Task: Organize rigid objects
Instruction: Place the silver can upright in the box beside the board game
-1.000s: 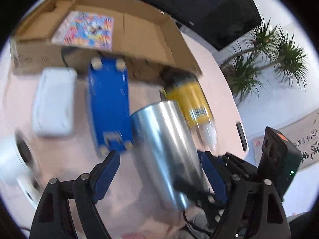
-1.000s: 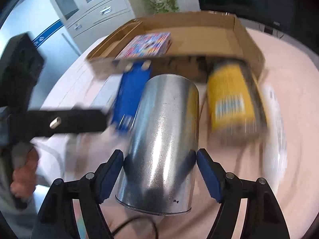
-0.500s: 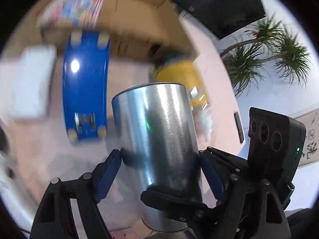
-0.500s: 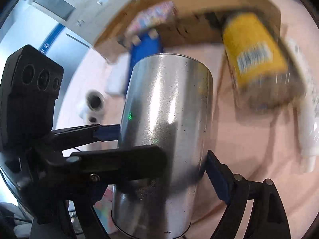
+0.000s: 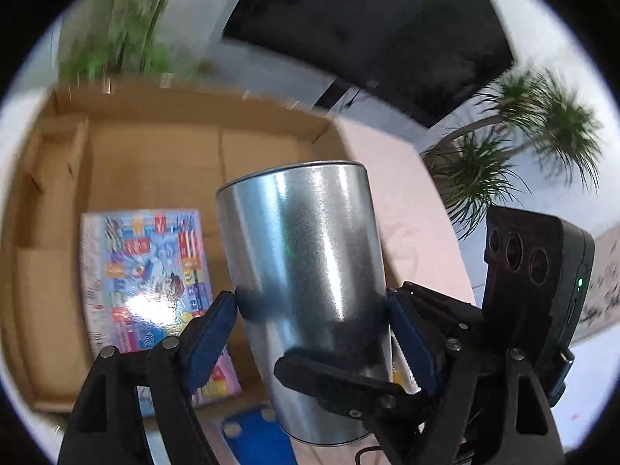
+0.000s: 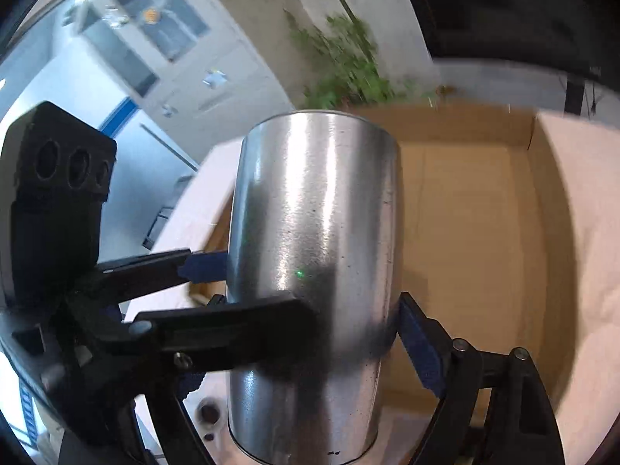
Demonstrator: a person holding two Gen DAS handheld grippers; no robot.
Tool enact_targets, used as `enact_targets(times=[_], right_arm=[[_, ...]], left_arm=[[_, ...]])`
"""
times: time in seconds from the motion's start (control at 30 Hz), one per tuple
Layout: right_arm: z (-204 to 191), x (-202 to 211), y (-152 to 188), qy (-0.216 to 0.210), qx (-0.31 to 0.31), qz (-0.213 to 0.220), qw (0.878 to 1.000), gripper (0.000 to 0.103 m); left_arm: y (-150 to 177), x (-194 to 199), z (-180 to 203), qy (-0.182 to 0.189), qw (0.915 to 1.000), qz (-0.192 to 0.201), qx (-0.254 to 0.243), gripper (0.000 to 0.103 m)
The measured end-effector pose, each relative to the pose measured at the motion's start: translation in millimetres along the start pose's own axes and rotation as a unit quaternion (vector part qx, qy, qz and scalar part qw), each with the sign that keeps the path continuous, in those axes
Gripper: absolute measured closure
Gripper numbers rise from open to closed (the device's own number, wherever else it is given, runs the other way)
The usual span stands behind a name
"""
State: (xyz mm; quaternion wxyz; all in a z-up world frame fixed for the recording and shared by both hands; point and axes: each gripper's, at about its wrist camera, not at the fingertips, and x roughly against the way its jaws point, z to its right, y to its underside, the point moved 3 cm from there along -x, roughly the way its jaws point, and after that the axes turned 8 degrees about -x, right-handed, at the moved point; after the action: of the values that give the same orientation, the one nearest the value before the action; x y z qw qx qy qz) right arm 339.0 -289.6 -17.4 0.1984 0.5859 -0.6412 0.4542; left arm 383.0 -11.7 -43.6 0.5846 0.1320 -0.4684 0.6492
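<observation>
While we look along our left gripper [image 5: 312, 306], its blue pads press both flanks of the metal tin [image 5: 306, 271], which stands upright between them. Left of the tin, a colourful book [image 5: 143, 286] lies flat inside the cardboard box [image 5: 155, 155]. Further right, our right gripper [image 6: 310, 310] clamps the same tin [image 6: 314, 232] lower down, holding it above the box's [image 6: 484, 232] near edge, the bare floor to its right.
</observation>
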Motion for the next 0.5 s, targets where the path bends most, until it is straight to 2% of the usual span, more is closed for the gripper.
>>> enact_targets(times=[0.1, 0.17, 0.27, 0.37, 0.5], right_arm=[[19.9, -46.2, 1.2, 0.023, -0.030, -0.028, 0.999, 0.019], [38.8, -64.7, 6.6, 0.035, -0.059, -0.049, 0.996, 0.019], [47.3, -73.5, 13.4, 0.050, -0.075, -0.062, 0.994, 0.016], [44.4, -59.3, 21.5, 0.052, -0.056, -0.069, 0.995, 0.011], [49.3, 10.8, 41.0, 0.017, -0.029, -0.033, 0.999, 0.011]], left_arm=[[9.1, -37.3, -30.5, 0.009, 0.9987, -0.034, 0.036, 0.025], [16.1, -50.9, -36.7, 0.005, 0.9978, -0.047, 0.046, 0.026], [19.0, -57.0, -37.7, -0.008, 0.9967, -0.056, 0.057, 0.027], [18.0, -52.9, -27.9, -0.028, 0.9972, -0.058, 0.039, 0.028], [38.8, -13.8, -7.8, -0.057, 0.9981, -0.023, 0.007, 0.028]])
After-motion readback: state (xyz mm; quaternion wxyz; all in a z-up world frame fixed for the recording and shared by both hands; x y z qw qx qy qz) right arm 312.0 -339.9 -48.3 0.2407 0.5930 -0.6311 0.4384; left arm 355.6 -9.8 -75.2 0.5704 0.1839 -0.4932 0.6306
